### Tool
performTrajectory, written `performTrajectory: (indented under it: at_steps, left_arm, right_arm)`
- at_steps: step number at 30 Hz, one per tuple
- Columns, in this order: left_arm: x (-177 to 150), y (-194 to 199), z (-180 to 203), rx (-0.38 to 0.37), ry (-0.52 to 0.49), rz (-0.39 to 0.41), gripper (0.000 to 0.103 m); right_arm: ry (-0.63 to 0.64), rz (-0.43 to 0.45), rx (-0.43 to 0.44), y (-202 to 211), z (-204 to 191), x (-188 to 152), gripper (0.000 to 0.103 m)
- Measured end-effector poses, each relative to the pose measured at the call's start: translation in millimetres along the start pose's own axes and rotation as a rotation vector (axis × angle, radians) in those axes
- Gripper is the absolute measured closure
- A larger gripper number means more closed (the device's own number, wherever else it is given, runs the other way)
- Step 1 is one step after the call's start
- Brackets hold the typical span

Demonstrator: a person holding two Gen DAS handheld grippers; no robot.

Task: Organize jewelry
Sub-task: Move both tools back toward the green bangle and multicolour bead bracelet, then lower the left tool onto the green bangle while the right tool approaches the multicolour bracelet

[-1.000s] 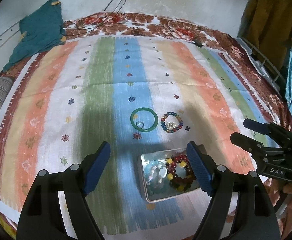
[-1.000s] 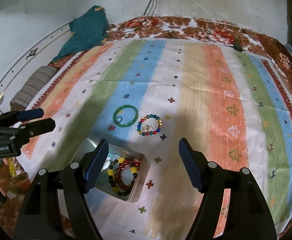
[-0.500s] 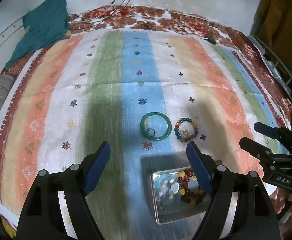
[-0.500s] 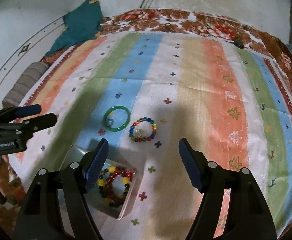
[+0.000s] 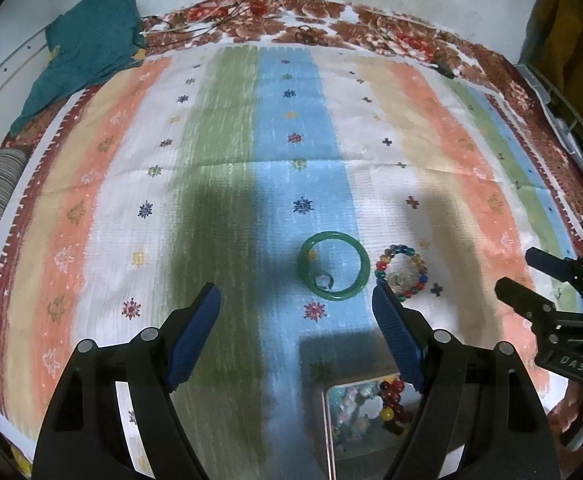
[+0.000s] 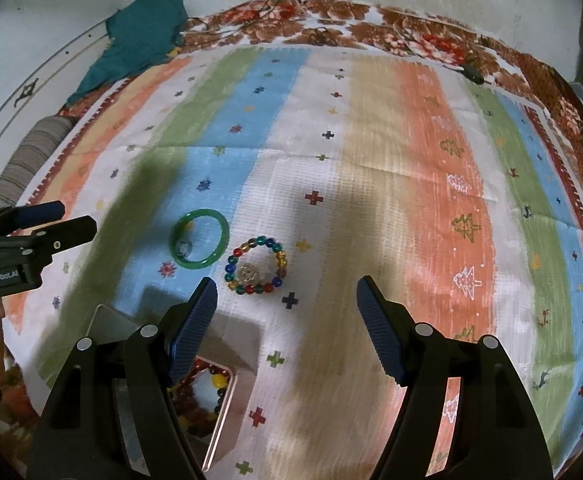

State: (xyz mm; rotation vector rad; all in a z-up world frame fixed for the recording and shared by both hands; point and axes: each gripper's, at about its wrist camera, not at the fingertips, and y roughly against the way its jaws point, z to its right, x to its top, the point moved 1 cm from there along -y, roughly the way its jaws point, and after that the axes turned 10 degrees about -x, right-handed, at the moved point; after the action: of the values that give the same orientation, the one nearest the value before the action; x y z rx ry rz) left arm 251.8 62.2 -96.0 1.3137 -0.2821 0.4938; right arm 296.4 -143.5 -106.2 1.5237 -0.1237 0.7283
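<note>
While both tongs (image 5: 295, 312) (image 6: 287, 300) gape empty, green bangle (image 5: 333, 266) beside beaded bracelet (image 6: 256, 266), tin's rim (image 6: 223, 416) near.

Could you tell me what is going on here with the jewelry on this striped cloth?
A person holds a gripper in each hand above a bed covered by a striped cloth. Both the left gripper and the right gripper are open and hold nothing. A green bangle with a small ring inside it and a multicoloured bead bracelet lie side by side on the cloth. A metal tin nearer the person already holds other bead bracelets.
</note>
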Motion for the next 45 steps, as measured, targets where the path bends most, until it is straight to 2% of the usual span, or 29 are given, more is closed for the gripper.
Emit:
performTrajectory:
  at_steps: [18, 45]
  left_arm:
    - [15, -52, -9, -0.001, -0.003, -0.083, 0.025]
    - [23, -111, -19, -0.009, -0.002, -0.183, 0.027]
  right_arm:
    - [0.001, -0.061, -0.008, -38, 3, 11, 0.031]
    - [0.058, -0.161, -0.030, -97, -16, 19, 0.031]
